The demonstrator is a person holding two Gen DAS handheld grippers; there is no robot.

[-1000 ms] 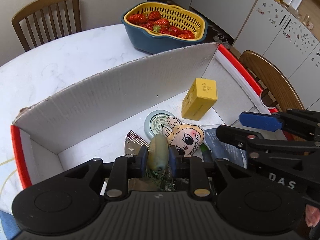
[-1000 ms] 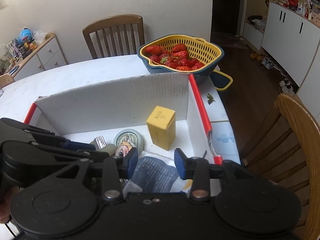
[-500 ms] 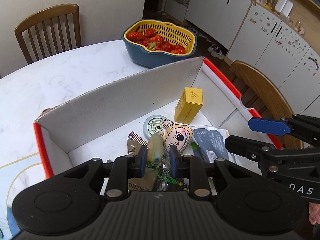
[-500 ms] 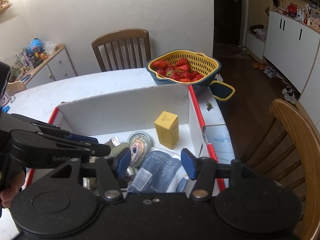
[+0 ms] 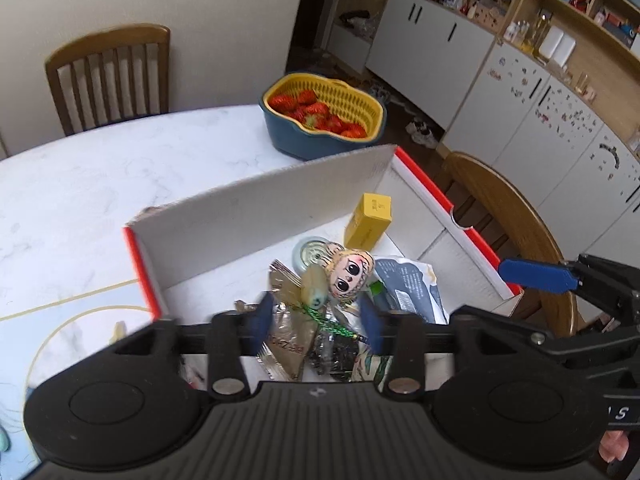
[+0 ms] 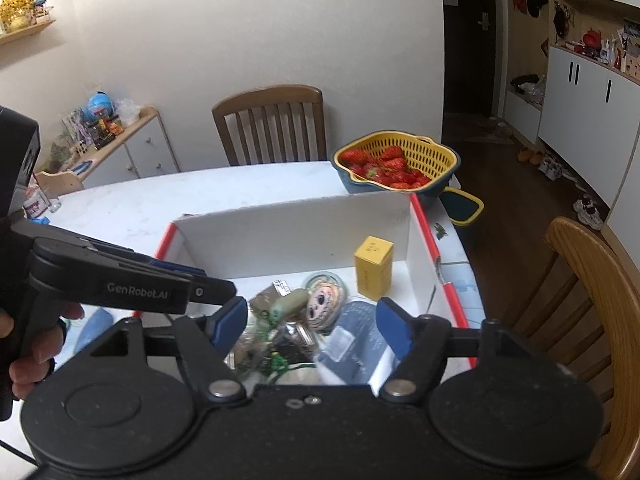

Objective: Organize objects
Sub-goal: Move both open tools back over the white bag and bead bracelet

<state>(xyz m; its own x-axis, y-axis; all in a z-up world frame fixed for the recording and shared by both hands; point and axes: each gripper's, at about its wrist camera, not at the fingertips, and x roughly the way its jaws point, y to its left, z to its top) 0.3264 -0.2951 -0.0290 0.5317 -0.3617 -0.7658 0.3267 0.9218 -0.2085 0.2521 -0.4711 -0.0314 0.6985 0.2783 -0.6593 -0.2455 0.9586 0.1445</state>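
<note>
A white cardboard box [image 5: 260,216] with red edges holds several small items. Among them are a pale green oval piece [image 5: 314,290] with a green tinsel string, a doll-face badge [image 5: 350,274], a round tin [image 5: 310,252], a yellow carton [image 5: 370,220], a blue packet [image 5: 408,288] and a brown foil sachet [image 5: 286,340]. My left gripper [image 5: 316,326] hovers above the pile. Its jaws are opening and the pads touch nothing; the green piece lies loose below them. My right gripper [image 6: 312,320] hangs over the box [image 6: 300,232] beside it, jaws opening, nothing between them.
A yellow and blue basket of strawberries [image 5: 324,116] stands on the white table behind the box. Wooden chairs stand at the far side [image 5: 108,76] and at the right [image 6: 580,300]. A hand [image 6: 36,344] holds the left gripper's handle.
The left jaws have let go of the pale green piece, which now lies in the box. The right jaws have spread wider. Both grippers have risen and drawn back from the box.
</note>
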